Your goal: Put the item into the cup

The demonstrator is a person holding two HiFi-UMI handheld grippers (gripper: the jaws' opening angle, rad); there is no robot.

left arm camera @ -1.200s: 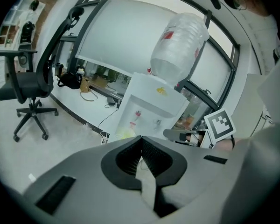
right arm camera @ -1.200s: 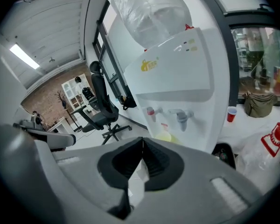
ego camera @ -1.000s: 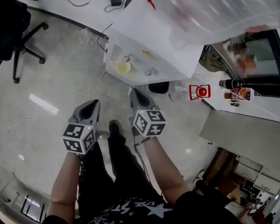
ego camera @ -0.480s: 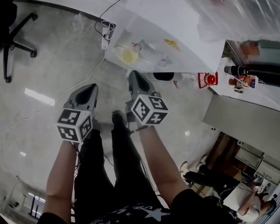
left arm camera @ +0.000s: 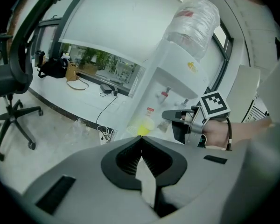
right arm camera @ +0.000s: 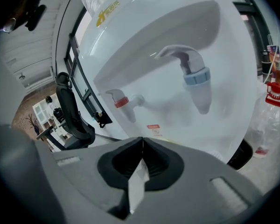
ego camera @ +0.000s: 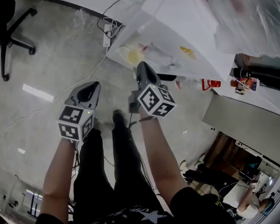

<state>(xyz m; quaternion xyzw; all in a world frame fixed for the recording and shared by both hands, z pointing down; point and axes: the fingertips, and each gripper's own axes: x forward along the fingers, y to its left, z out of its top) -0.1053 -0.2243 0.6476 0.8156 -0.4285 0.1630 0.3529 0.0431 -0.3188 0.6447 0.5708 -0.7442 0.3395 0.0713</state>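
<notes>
Left tool (left arm camera: 141, 141) and right tool (right arm camera: 142, 141) are held shut and empty, while the yellow cup (ego camera: 134, 56) in the water dispenser (ego camera: 177, 17) recess is judged light and tippable, best gripped at its rim; no item is discerned.

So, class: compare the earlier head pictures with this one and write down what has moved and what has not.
The right gripper has advanced toward the water dispenser, and its tip is now close to the yellow cup. Nothing was taken hold of or let go: both claws stay shut and empty. The left gripper has kept its place.
</notes>
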